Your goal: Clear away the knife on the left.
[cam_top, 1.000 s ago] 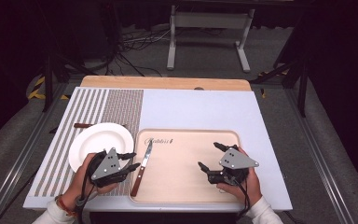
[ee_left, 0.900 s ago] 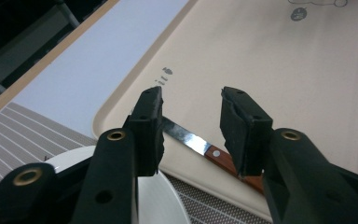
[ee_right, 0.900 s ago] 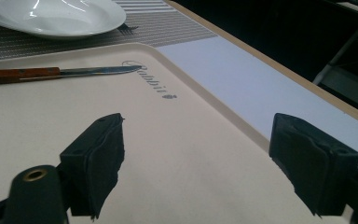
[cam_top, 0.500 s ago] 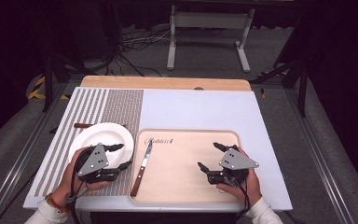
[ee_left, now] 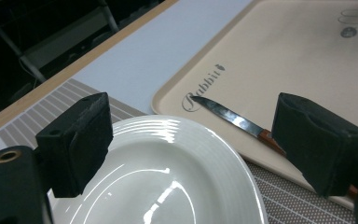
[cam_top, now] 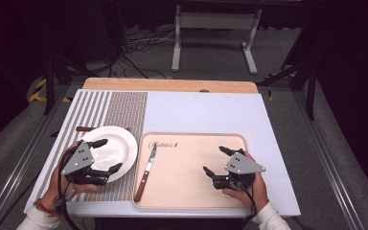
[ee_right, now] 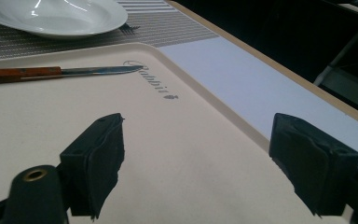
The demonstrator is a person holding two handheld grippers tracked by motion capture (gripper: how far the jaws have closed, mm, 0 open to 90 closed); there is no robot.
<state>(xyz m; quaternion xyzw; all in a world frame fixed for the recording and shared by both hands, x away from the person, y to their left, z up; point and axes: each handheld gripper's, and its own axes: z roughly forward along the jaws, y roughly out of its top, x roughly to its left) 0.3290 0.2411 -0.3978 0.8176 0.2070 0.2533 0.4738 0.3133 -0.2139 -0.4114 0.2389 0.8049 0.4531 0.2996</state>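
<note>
On the white table top, a tray (cam_top: 191, 191) holds a knife (cam_top: 146, 171) along its left edge, with a plate (cam_top: 120, 143) just beside it on the striped mat (cam_top: 124, 110). The left gripper (cam_top: 106, 154) hangs over the plate, its jaws just opened wide and empty; the right gripper (cam_top: 216, 159) is spread empty over the tray. A low sweep by the left gripper could knock the plate against the tray rim.

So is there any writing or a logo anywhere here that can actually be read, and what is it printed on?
"Rabbit": dark script lettering, as best it reads, printed on the beige tray near its top left corner, by the knife tip, followed by a small mark too small to make out.
A faint grey drawing shows elsewhere on the tray in the left gripper view; it is too blurred to read.
The white plate and striped placemat show no writing.
</note>
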